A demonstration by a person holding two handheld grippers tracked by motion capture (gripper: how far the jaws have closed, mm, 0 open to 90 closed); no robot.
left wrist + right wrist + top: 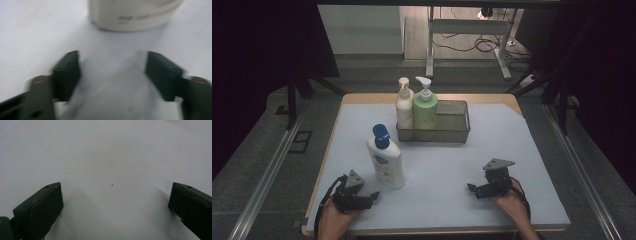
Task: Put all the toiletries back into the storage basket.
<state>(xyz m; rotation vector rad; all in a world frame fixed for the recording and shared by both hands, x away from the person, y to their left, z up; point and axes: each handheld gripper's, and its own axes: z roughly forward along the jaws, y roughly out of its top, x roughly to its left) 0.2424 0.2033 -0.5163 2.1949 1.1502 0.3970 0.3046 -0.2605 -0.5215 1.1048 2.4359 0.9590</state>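
Grey-topped table [472,165]: white blue-capped lotion bottle [385,159] stands upright, nearer than wire mesh basket [452,131]. Left tool [371,197] released, empty, aimed at bottle base. Right tool [472,190] released, idle. Approach step; next advance, clamp bottle.

left claw [112,72] open, right claw [116,200] open

We count three bottles: a white bottle with a blue cap [385,159] at lower left of centre, plus a cream pump bottle [404,106] and a green pump bottle [425,107] at upper centre. One mesh basket [455,121]. Two grippers, the left gripper [373,196] and the right gripper [472,189].
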